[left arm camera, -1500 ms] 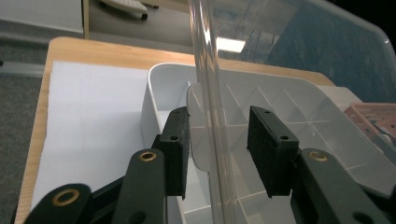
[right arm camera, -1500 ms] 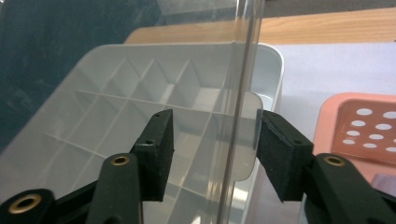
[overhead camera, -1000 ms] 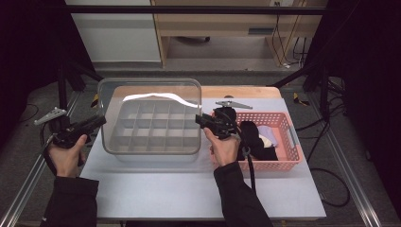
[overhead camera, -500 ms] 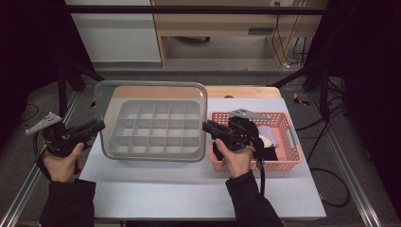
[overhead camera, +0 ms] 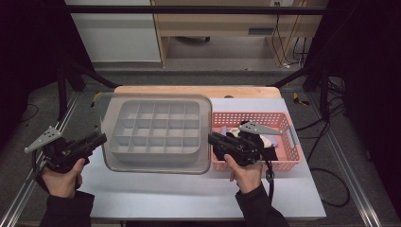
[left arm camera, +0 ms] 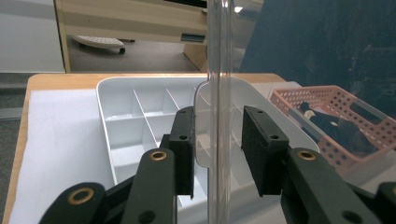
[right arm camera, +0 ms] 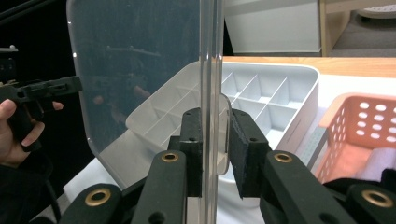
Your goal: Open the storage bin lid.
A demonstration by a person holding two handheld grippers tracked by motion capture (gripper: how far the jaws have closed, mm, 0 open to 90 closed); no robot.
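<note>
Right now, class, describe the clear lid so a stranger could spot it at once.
On the white table, left of the pink basket, sits a grey divided tray. The clear lid lies over it, see-through, wider than the tray, with rounded corners.

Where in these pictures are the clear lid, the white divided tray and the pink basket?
clear lid (right arm camera: 140,70), right gripper view, on its flat see-through panel.
white divided tray (overhead camera: 156,128), high view, on a divider near its middle.
pink basket (overhead camera: 246,116), high view, on its far wall.
</note>
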